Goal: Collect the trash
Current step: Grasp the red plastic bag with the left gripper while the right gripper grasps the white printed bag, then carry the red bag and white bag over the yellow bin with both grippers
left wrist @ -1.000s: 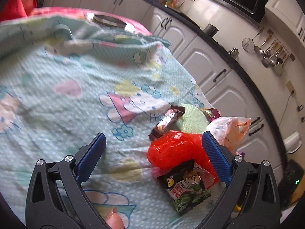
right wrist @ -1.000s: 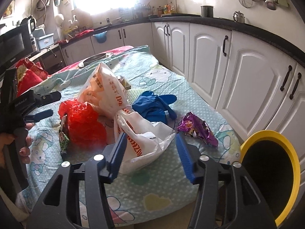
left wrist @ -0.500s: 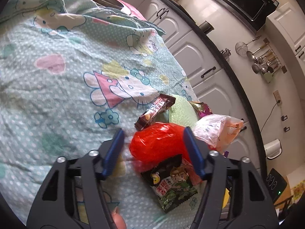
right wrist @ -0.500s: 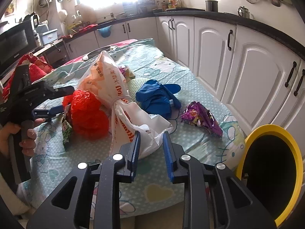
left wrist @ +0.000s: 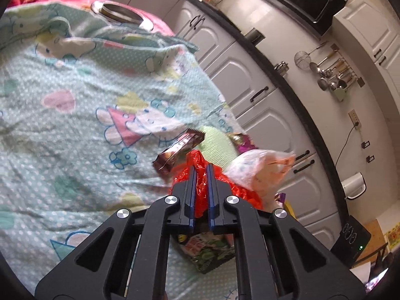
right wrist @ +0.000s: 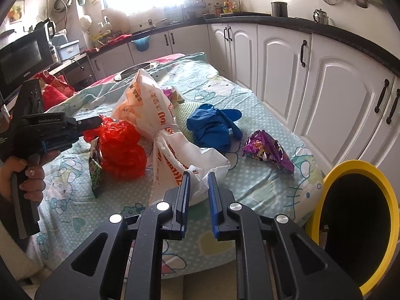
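Now | left gripper (left wrist: 200, 172) clamped on red bag (right wrist: 120, 147) | right gripper (right wrist: 198, 182) just closed around white bag (right wrist: 175, 150) corner | yellow bin (right wrist: 392, 225) beside right gripper, off table edge

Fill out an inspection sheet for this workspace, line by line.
Surface: cartoon-print sheet, rumpled.
Job's things: red bag, white bag, purple wrapper, green packet, brown bar wrapper; yellow-rimmed bin at the sheet's right edge.
Clutter: blue gloves, metal pan.
Grippers: left claw has just closed on the red bag; right claw has just closed on the white bag.
Cables: wall cord.
Surroundings: white cabinets, hanging utensils.
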`<state>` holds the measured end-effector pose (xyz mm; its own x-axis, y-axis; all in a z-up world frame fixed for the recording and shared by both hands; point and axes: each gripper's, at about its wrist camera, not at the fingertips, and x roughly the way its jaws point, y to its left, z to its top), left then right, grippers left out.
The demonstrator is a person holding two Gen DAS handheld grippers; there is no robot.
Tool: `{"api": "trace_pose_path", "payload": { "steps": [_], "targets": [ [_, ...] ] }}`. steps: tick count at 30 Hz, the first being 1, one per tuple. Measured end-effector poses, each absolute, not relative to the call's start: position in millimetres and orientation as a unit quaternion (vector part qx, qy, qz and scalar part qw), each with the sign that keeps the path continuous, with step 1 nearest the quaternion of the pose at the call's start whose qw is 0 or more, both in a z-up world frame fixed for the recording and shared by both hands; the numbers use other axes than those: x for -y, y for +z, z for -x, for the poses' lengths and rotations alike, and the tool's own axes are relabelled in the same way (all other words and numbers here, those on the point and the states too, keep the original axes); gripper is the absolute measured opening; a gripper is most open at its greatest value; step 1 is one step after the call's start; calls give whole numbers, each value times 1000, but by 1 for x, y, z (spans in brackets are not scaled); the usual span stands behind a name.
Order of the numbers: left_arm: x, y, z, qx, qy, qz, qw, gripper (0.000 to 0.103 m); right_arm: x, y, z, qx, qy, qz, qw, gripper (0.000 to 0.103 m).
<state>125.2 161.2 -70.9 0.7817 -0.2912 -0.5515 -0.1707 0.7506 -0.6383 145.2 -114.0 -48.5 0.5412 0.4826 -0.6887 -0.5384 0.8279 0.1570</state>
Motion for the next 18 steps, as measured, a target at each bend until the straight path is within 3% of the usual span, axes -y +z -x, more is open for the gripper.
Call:
{"api": "trace_pose_path", "payload": {
  "steps": [18],
  "targets": [
    [-137, 2, -104, -245, -70, 310, 916, 3, 135, -4, -126, -327, 304, 16, 894, 10]
  ]
}}
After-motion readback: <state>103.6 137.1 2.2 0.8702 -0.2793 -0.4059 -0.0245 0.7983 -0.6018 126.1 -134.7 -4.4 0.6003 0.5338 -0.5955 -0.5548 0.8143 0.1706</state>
